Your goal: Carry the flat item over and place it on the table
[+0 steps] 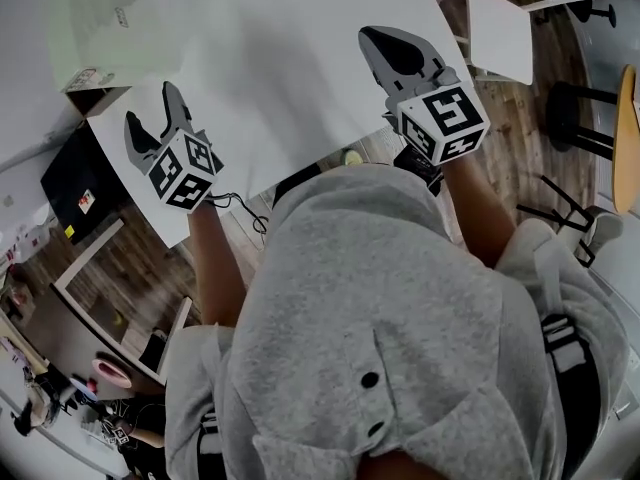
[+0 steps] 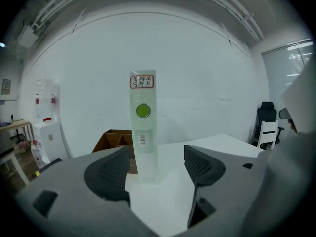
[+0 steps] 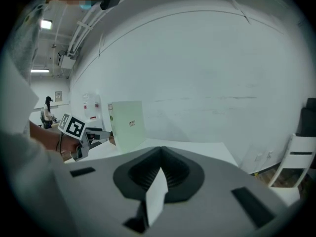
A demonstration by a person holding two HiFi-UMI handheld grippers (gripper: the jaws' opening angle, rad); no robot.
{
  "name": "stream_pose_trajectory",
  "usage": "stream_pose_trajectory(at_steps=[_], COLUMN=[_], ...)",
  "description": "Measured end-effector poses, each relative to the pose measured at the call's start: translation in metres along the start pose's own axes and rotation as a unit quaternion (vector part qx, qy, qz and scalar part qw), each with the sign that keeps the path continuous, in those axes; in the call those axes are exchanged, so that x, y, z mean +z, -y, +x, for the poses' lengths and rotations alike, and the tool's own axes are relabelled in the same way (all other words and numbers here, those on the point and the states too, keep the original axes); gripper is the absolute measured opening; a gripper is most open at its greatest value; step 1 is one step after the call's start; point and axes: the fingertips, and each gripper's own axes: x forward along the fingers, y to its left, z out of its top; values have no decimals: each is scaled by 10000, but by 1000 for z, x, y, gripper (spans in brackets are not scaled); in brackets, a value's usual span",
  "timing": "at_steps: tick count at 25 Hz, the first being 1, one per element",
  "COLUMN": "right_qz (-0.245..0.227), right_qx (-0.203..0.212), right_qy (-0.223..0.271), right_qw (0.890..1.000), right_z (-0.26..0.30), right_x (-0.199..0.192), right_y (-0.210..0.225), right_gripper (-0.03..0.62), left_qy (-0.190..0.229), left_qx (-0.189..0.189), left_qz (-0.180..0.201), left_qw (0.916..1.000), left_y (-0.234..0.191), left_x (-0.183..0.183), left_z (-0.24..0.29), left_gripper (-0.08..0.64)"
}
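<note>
- The flat item (image 3: 154,199) is a thin white sheet or card. We see it edge-on in the right gripper view, running from the jaws back toward the camera. In the head view we cannot separate it from the white surface beneath.
- The right gripper (image 3: 159,166) has its jaws pressed together on that white piece, so the item is in our grasp and rests on nothing.
- In the head view this gripper hangs over the near part of the white table (image 1: 280,58), just inside its edge, so we judge the carry to be about finished.
- What remains, by our reading, is to lower the item flat onto the table top, part the jaws and draw clear. None of that shows as done.
- The left gripper (image 2: 157,164) has its jaws spread with nothing held between them; only the table top and things farther off show in the gap. It sits over the table's near left edge, well apart from the right gripper.
- Farther along the table a pale green flat pack (image 2: 143,127) stands upright, narrow in the left gripper view and broad in the right one. It carries a red-bordered label, a green dot and a barcode. We cannot tell whether it belongs to the task.
- Just behind it is an open brown cardboard box (image 2: 112,139). A white chair (image 1: 500,28) stands on the wooden floor beyond the table's right side.
</note>
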Motion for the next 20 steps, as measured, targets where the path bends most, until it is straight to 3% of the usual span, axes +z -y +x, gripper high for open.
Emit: stream_pose_trajectory(at_steps=[5, 9, 10, 12, 13, 20], right_qz=[84, 142, 134, 92, 65, -60], right_qx=[29, 53, 61, 79, 84, 155], right_qy=[278, 478, 505, 545, 567, 744], right_qw=[9996, 9987, 9986, 9984, 9983, 9971], right_z=[-41, -79, -89, -108, -118, -181], right_x=[-5, -15, -19, -28, -32, -52], right_y=[10, 14, 14, 13, 12, 2], right_gripper=[26, 26, 26, 26, 26, 26], left_qy=[166, 337, 378, 443, 464, 527], left_qx=[-141, -549, -615, -666, -685, -556], left_qz=[-46, -218, -235, -177, -117, -70], left_qw=[9998, 9977, 9971, 9966, 9965, 9970], left_y=[37, 80, 89, 104, 112, 141], left_x=[8, 14, 15, 16, 16, 4], left_z=[-54, -103, -115, -140, -152, -234], left_gripper=[331, 316, 286, 141, 101, 29])
